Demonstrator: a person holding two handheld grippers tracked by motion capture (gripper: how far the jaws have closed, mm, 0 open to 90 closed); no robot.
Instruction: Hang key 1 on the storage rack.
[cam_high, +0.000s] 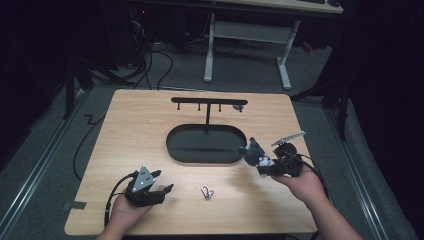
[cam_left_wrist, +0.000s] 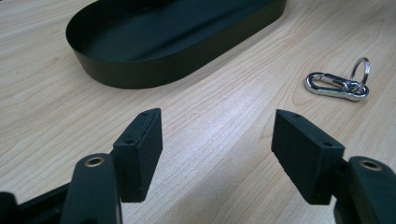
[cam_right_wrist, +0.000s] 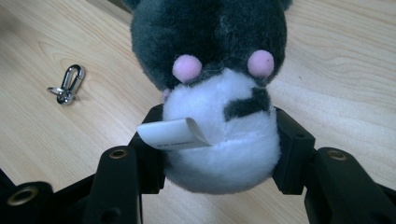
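A grey and white plush toy (cam_right_wrist: 217, 93) with pink spots and a white label sits squeezed between the jaws of my right gripper (cam_right_wrist: 219, 144). From above, that toy (cam_high: 255, 151) hangs just over the table at the right end of the black oval tray (cam_high: 175, 147), held by the right gripper (cam_high: 263, 165). A silver carabiner with a key ring (cam_high: 206, 192) lies on the wood near the front edge. My left gripper (cam_high: 161, 186) stands open at the front left, and its own view has the carabiner (cam_left_wrist: 337, 84) ahead to the right of the open jaws (cam_left_wrist: 217, 147).
A black stand with a crossbar of pegs (cam_high: 209, 102) rises from the back of the tray (cam_left_wrist: 140, 70). The wooden table (cam_high: 130, 130) has bare surface to the left. A white desk frame (cam_high: 247, 35) and cables stand on the floor beyond.
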